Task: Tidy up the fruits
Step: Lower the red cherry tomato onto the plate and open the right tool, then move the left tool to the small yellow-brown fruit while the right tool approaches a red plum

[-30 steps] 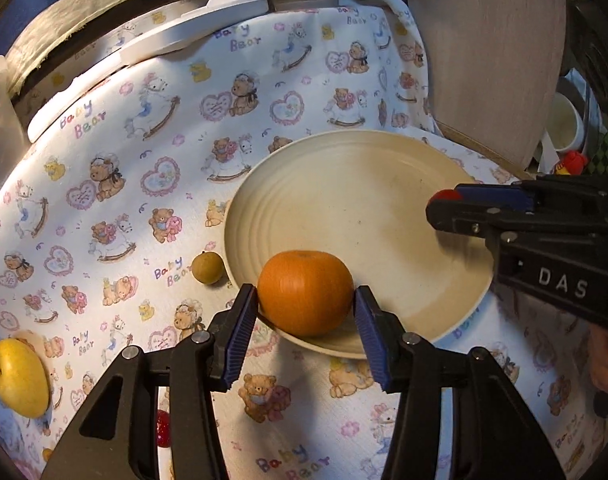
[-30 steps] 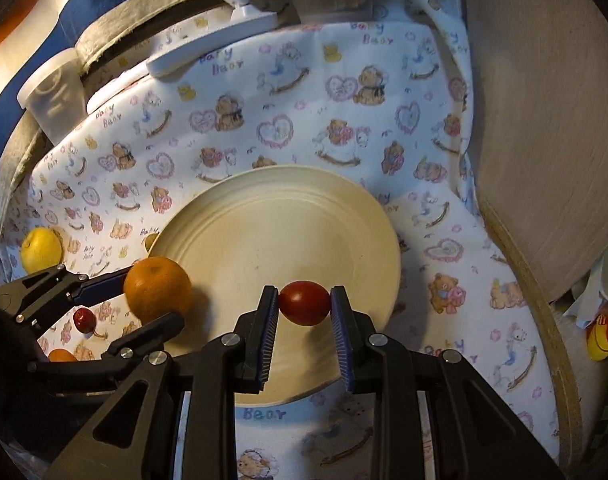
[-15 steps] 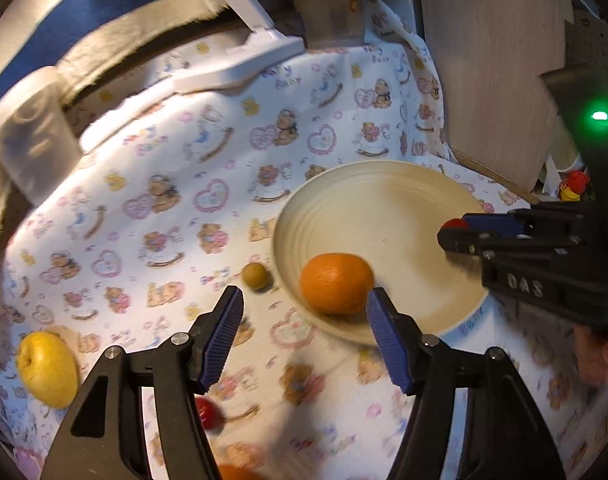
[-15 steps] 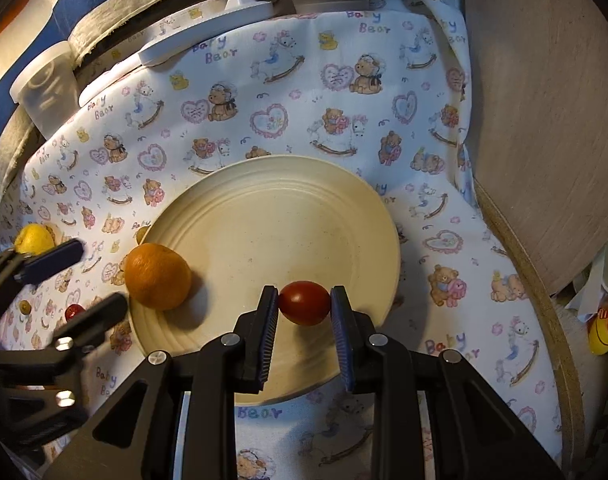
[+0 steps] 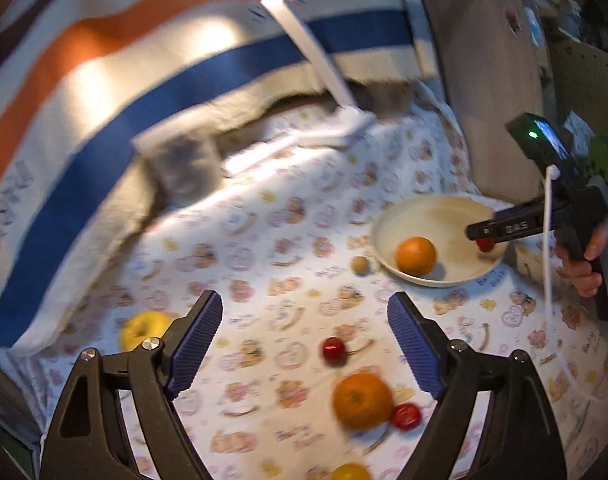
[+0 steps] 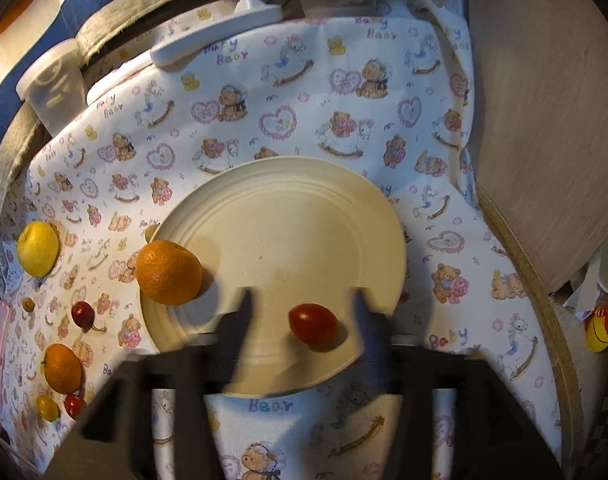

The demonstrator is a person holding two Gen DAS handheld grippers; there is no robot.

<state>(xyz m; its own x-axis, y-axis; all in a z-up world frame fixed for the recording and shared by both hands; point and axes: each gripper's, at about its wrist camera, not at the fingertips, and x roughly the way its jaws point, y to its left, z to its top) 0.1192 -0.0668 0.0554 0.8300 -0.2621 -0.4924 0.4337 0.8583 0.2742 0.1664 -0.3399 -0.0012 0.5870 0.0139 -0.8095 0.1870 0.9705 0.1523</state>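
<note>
Red tomato point(image 6: 313, 323) lies on the plate point(image 6: 304, 184) between my opening right gripper point(image 6: 299, 312); my left gripper point(image 5: 304, 344) opens wide, empty.

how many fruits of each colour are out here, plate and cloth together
orange fruits: 2
red fruits: 3
yellow fruits: 2
small brownish fruits: 2
total: 9
</note>
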